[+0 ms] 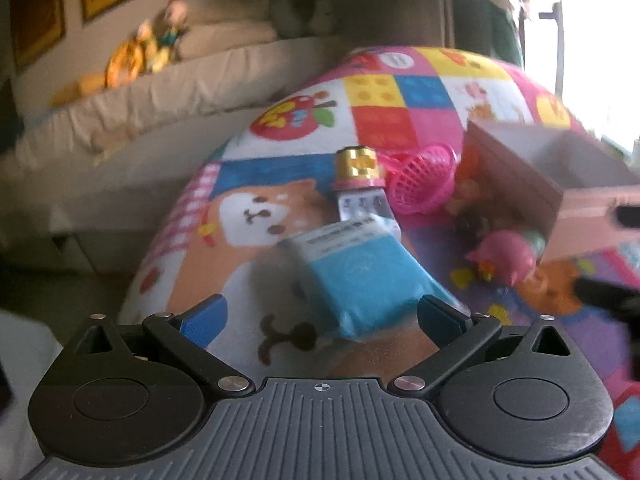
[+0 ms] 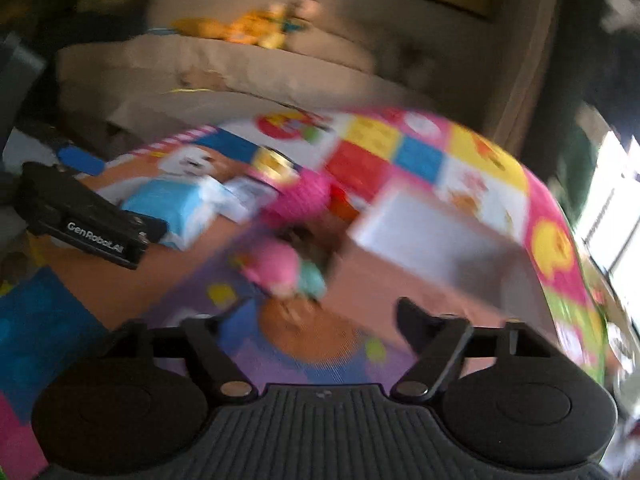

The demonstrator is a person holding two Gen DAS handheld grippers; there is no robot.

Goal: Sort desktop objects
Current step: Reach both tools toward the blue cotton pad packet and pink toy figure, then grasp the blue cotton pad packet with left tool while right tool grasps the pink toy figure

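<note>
Here, everything rests on a desk under a bright patchwork cartoon-print cloth [image 1: 384, 96], and the biggest thing on it is an open brown cardboard box with a pale inside [image 1: 520, 168], standing at the right; I judge it the bin the loose items belong in. Against its near wall crowd a pink plastic mesh basket [image 1: 424, 180] and a small pink toy figure with a green part [image 1: 508, 256], so they block a low approach to that side. Left of them a blue and white soft packet [image 1: 360, 272] lies flat, overlapping a white tube with a gold cap [image 1: 360, 184] behind it. The left claw [image 1: 324, 320] hangs wide, its blue pads either side of the packet's near end and not pressing. The right claw [image 2: 324, 320], blurred, stands partly spread with nothing between the fingers, pointed at the toy figure.
</note>
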